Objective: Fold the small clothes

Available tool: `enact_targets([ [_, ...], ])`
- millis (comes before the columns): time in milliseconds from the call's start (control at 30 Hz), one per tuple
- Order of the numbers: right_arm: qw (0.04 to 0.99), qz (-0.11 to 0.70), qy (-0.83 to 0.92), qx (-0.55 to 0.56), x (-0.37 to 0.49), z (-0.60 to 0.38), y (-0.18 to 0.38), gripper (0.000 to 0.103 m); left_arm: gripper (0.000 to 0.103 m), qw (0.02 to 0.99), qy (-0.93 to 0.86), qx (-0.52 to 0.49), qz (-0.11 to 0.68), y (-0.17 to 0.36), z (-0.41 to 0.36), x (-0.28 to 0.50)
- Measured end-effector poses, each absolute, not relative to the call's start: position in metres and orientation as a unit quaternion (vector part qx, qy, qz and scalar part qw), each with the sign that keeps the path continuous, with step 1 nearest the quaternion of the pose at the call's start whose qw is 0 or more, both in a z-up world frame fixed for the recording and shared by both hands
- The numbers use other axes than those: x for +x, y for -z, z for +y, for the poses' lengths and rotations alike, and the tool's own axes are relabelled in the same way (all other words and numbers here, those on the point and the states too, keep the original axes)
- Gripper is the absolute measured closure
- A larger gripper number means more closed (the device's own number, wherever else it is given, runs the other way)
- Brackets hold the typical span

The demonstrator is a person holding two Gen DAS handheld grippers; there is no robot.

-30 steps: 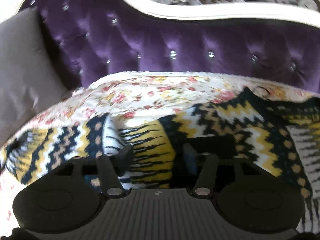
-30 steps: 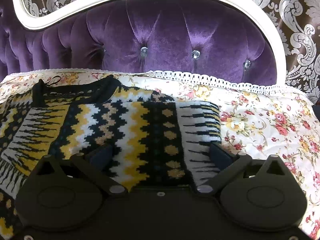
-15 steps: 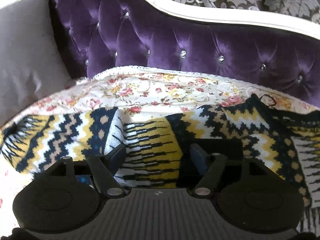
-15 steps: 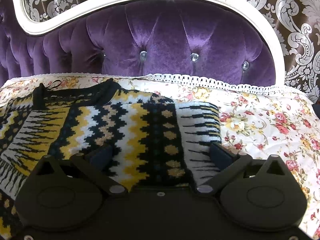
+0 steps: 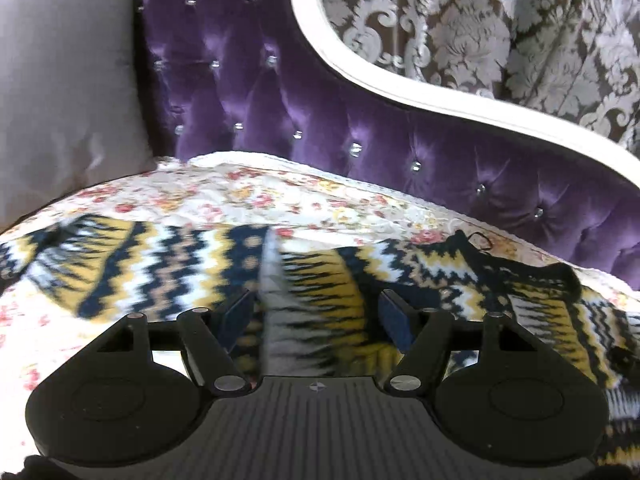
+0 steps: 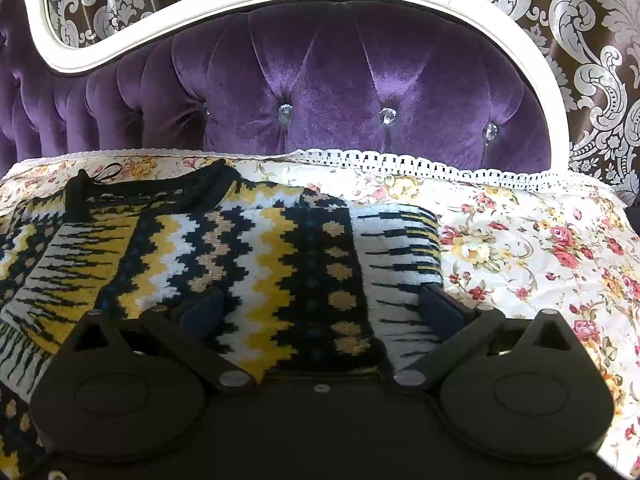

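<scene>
Floral bedspread [image 6: 540, 248] — both claws agape over sweater [image 6: 280, 256]

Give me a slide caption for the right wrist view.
Open right hand-held gripper poised over a patterned sweater spread on a floral bedspread.

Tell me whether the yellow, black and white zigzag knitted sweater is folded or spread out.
Partly folded: the yellow, black and white zigzag knitted sweater has its right sleeve laid over the body, while the left sleeve lies stretched out.

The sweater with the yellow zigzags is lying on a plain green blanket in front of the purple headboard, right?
Not quite. The sweater lies on a floral blanket, white with red and yellow flowers, not plain green. The right wrist view shows it, in front of the purple headboard.
</scene>
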State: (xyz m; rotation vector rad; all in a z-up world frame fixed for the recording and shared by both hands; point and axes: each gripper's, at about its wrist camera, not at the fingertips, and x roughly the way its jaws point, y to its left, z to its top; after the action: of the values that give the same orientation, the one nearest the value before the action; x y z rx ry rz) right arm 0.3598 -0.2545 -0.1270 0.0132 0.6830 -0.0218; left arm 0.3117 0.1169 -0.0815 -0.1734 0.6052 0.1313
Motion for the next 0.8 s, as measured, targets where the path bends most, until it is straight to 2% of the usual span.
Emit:
enact_targets([
  [200,0.942,0.335,0.011,0.005,0.360,-0.254,0.127,0.000,0.035,0.939,-0.140,-0.087,0.302,0.076,0.186,0.284],
  [500,0.942,0.336,0.012,0.004,0.360,-0.255,0.127,0.000,0.035,0.914,-0.259,0.067,0.306,0.088,0.269,0.265],
  [800,0.942,0.335,0.012,0.004,0.360,-0.255,0.127,0.000,0.039,0.894,-0.261,0.148,0.333,0.118,0.294,0.271],
])
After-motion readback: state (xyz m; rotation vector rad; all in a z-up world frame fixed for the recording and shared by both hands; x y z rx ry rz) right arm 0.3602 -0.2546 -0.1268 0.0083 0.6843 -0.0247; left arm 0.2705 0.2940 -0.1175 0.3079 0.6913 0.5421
